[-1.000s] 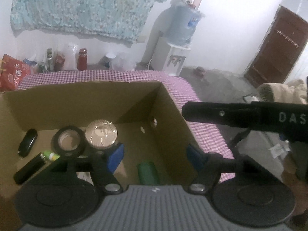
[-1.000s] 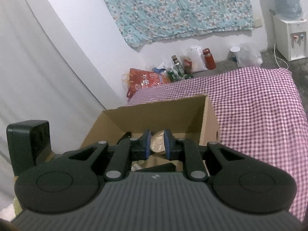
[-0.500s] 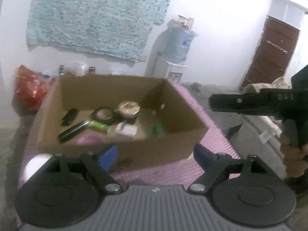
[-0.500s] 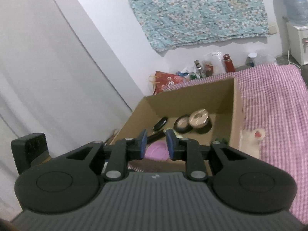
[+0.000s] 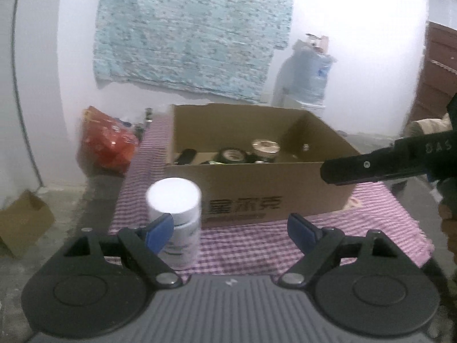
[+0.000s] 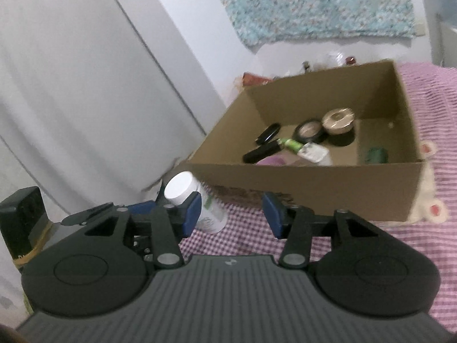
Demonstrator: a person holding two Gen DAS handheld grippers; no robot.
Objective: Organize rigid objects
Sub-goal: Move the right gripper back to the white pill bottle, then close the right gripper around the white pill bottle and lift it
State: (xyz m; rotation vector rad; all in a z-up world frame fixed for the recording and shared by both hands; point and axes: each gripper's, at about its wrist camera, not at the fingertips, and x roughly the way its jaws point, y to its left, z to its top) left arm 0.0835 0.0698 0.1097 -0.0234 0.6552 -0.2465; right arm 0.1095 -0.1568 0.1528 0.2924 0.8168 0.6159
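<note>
A: Bottle (image 5: 177, 217) on the checked cloth (image 5: 257, 245), white cap up, standing just in front of the cardboard box (image 5: 265, 183), and that looks like the next piece to go in.

B: Left gripper (image 5: 230, 230) has its jaws spread wide with nothing between them. In the left wrist view the bottle sits lower left of centre, right behind the left blue pad (image 5: 158, 228), so it's off to that side, not centred in the gap.

A: So slide across until the bottle is between the pads, then close on the body below the cap (a smooth round wall can slip if pinched near the top).

B: Right gripper (image 6: 232, 213) is parted too, empty. In its view the bottle (image 6: 200, 203) is at lower left, partly hidden by the near pad; touching or not, I can't tell.

A: Box sits upper right there, already holding small items, with bare floor left for an upright bottle.
</note>
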